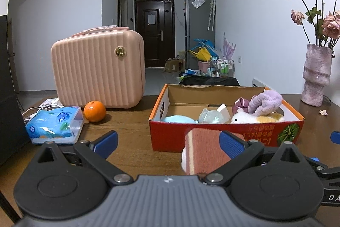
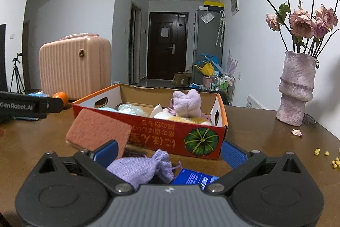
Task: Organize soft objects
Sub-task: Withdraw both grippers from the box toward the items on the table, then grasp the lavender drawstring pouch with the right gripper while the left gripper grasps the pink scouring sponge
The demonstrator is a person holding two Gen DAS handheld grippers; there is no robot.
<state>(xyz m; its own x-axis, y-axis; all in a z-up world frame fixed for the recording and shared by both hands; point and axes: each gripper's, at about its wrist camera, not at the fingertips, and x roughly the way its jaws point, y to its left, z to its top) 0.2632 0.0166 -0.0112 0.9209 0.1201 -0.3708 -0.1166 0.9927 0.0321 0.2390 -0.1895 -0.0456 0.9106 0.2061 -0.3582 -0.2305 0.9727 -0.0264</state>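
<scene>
The left claw [image 1: 170, 142] is spread wide, with a sponge [image 1: 201, 152] resting against its right finger [image 1: 231, 145], in front of the box [image 1: 212, 137] on the tabletop [image 1: 127, 133]. The right claw [image 2: 170, 154] gapes over a purple pouch [image 2: 142, 167], not gripping it.

Lighting: even, cool, indoor; soft shadows. Fisheye bending, dark corners. Near sponge [image 1: 204, 150] blurred; table [image 2: 265, 142] shows mild glare.

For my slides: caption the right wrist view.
Open right gripper over a purple pouch, facing the sponge and the red box of soft toys.
</scene>
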